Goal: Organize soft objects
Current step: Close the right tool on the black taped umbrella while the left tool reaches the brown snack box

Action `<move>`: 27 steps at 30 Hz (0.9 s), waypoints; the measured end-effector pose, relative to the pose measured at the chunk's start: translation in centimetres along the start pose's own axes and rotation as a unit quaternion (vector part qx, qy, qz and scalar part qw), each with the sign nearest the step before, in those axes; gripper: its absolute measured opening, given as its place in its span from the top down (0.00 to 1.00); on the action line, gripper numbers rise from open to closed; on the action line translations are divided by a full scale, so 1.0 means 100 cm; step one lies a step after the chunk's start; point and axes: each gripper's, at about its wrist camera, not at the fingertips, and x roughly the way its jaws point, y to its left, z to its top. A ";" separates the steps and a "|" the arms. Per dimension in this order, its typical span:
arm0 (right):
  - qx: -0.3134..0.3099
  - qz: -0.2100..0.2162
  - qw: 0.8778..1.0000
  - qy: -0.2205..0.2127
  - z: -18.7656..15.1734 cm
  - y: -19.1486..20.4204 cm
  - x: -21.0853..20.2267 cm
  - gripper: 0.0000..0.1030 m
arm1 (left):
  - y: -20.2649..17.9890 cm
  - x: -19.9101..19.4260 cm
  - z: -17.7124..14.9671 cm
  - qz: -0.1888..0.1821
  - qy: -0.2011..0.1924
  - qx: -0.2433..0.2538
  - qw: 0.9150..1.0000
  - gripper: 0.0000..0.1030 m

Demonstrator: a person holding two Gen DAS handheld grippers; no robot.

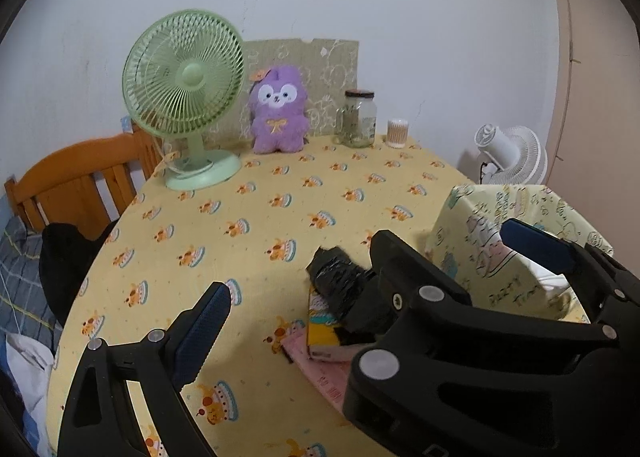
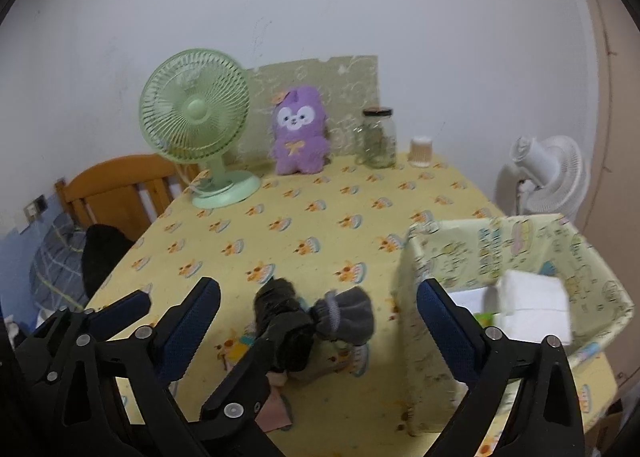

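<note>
Yellow-cloth counter (image 2: 320, 217): white folded stuff in fabric bin (image 2: 600, 281); I reckon black roll (image 2: 280, 313), grey sock (image 2: 352, 317) left. Both grippers' jaws open, empty.

Dim, soft light; fisheye-warped edges

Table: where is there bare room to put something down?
The table is bare across its middle, between the fan, plush and jar at the back and the black roll in front. The front is crowded around the roll, gray sock and box.
</note>
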 end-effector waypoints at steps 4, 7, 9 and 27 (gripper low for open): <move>-0.016 0.013 1.000 0.015 -0.004 0.010 0.013 0.10 | 0.011 0.008 -0.006 0.006 0.016 -0.009 1.000 0.07; -0.026 0.024 0.999 0.029 -0.007 0.017 0.025 0.12 | 0.019 0.017 -0.011 0.013 0.023 -0.012 1.000 0.07; -0.033 0.026 0.998 0.042 -0.010 0.021 0.036 0.15 | 0.024 0.024 -0.014 0.019 0.034 -0.013 0.999 0.07; -0.027 0.046 0.993 0.102 -0.024 0.018 0.069 0.62 | 0.022 0.050 -0.021 0.009 0.070 -0.006 0.997 0.12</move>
